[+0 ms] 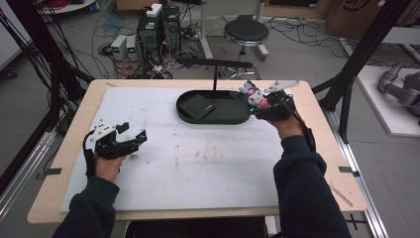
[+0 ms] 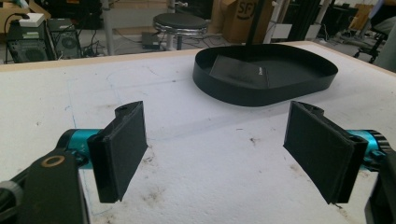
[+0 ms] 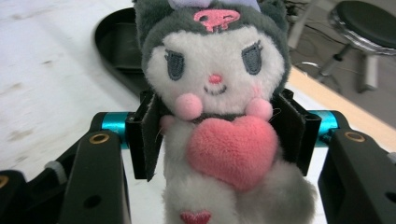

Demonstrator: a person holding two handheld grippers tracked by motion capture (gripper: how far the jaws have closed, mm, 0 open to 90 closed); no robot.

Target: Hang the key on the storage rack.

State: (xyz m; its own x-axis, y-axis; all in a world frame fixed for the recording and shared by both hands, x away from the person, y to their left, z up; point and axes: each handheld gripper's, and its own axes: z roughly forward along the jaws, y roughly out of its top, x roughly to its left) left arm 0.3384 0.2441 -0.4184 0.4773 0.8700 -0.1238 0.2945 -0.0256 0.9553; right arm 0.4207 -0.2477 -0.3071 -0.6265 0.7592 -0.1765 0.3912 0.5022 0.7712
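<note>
Right gripper (image 3: 212, 135) jaws were clamped on the plush toy (image 3: 215, 93) — pads pressed into its sides at body level, one on each flank. Toy faced the right gripper view's camera: grey hood with a pink skull mark, white face, pink heart (image 3: 231, 149) held at its chest, a smaller red heart lower on the belly. In the high view the right gripper (image 1: 257, 101) held the plush toy (image 1: 253, 95) up at the right end of the black oval tray (image 1: 225, 118), just above its rim; whether the toy touched the tray couldn't be told.

Left gripper (image 2: 224, 144) jaws stood wide apart, nothing between them — just stained white mat (image 2: 210, 163) below. In the high view the left gripper (image 1: 130, 133) sat low over the mat's left part, well apart from the tray, pointed toward it.

Tray lay at the far middle of the mat (image 1: 198, 163) and held a flat black square piece (image 1: 197, 106) in its left half, leaning slightly. A thin black post (image 1: 215, 77) with a horizontal bar rose from the tray's far edge. Mat covered most of the wooden table (image 1: 74, 124). Beyond the table: a round black stool (image 1: 246, 32) and computer towers (image 1: 158, 27) among floor cables
</note>
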